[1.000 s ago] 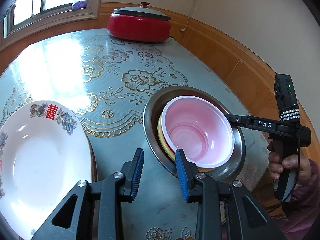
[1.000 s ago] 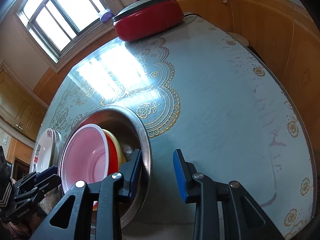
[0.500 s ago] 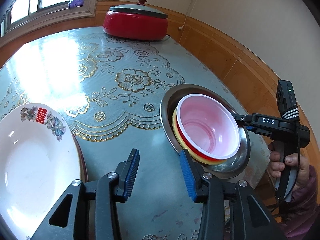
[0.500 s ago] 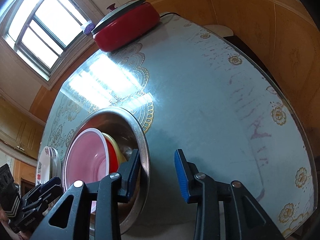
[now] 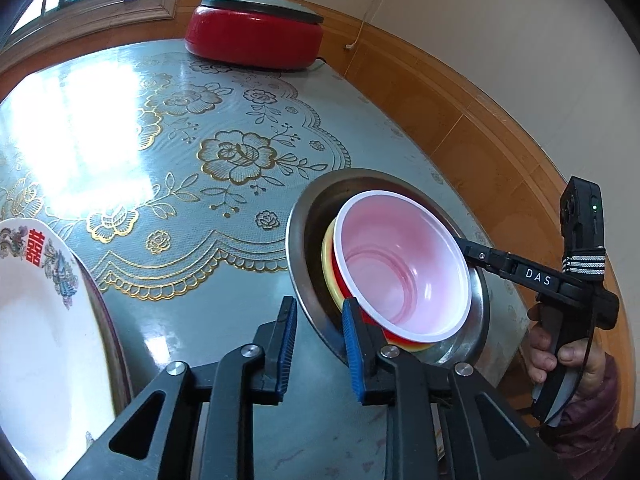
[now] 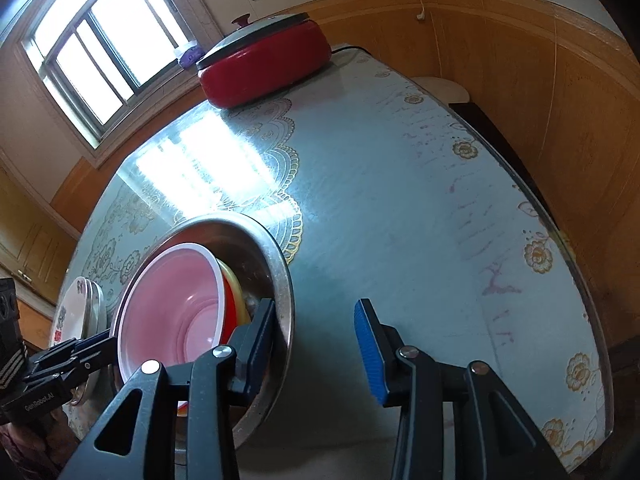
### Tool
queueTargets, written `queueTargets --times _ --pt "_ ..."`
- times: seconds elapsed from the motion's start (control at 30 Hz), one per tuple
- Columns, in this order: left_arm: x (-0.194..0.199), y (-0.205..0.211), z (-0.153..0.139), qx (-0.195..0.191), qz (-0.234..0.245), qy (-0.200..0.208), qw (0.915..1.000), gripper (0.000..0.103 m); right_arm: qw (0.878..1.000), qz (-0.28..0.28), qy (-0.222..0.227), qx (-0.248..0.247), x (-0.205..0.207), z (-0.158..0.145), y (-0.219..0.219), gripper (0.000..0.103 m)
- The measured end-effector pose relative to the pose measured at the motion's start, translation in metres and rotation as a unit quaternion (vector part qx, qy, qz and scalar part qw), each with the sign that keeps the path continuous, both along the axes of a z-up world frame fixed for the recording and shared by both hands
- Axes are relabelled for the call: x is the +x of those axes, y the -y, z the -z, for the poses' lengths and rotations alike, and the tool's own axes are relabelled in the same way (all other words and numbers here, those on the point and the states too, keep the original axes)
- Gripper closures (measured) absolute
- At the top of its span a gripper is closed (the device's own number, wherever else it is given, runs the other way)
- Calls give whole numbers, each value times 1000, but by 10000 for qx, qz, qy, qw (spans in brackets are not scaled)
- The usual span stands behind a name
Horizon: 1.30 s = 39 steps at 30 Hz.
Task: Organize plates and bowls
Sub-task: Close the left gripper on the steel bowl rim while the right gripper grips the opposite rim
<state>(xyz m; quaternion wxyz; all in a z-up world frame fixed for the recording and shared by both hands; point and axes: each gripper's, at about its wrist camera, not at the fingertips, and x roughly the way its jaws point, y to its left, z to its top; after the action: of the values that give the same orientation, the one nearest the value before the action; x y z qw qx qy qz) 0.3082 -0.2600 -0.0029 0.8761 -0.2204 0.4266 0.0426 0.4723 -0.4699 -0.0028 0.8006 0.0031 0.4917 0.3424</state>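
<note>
A steel basin (image 5: 308, 216) holds a nested stack: a pink bowl (image 5: 400, 264) on top, a red bowl (image 5: 352, 296) and a yellow bowl (image 5: 329, 256) under it. My left gripper (image 5: 318, 330) is open, its jaws either side of the basin's near rim. My right gripper (image 6: 314, 330) is open, straddling the basin's (image 6: 276, 248) opposite rim; it also shows in the left wrist view (image 5: 480, 254). The pink bowl (image 6: 172, 304) tilts inside the basin. A white decorated plate (image 5: 44, 340) lies left, stacked on others (image 6: 76, 300).
A red lidded electric pot (image 5: 256, 32) stands at the table's far edge under the window. The round table (image 6: 400, 200) has a blue floral cover; its edge curves close on the right. Wood-panelled wall beyond.
My left gripper has moved right, toward the basin, so its jaws now straddle the near rim. The right gripper has stayed at the far rim. Both stay open.
</note>
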Motion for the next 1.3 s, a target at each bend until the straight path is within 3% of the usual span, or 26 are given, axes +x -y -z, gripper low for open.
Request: queueTargets --times 0.27,0.43,0.7,0.9,1.3 --pt "-4 -5 -1 -111 -77 16 9999 81 9999 -106 -124 -10 5 2 -2 65" --pt "2 1 -2 150 73 -90 9998 82 9989 -214 -282 -303 11 4 -15 64" --pt "-7 -1 3 31 41 235 9997 81 9978 -284 -421 -422 13 14 -22 64" --pt "-8 -7 6 -258 -3 261 9993 82 9967 -456 -478 -472 8 21 -29 78" --pt "-6 -4 7 -319 -8 248 9992 83 9958 -561 -612 -394 8 23 -25 80"
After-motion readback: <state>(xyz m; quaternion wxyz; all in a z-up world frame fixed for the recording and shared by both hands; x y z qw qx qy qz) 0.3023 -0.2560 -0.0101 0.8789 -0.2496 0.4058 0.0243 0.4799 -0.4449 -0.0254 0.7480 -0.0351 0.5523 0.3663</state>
